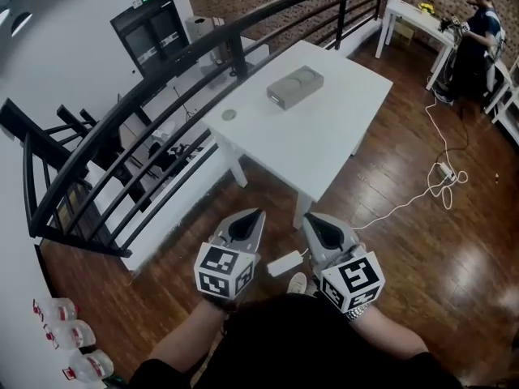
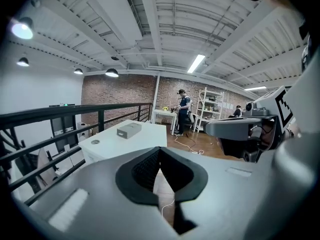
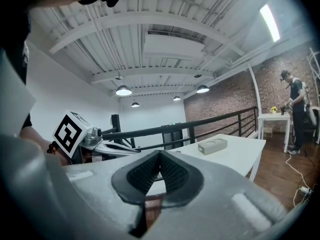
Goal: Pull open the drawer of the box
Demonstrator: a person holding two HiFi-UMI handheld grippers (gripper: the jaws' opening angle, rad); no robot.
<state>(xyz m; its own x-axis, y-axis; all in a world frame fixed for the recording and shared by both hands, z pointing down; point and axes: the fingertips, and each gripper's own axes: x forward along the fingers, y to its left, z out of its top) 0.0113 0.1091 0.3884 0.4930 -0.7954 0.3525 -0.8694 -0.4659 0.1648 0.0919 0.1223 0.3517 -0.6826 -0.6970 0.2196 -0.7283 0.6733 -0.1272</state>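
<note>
Both closed, nothing between the jaws: your left claw (image 1: 256, 217) and right claw (image 1: 311, 220) hang side by side near your body, over the wood floor (image 1: 454, 254). Box (image 1: 295, 87) sits on the white bench (image 1: 324, 148), towards its far edge, well apart from both claws.

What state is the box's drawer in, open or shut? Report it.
Shut, as far as it shows: the gray box on the white table has flush sides, nothing protruding.
</note>
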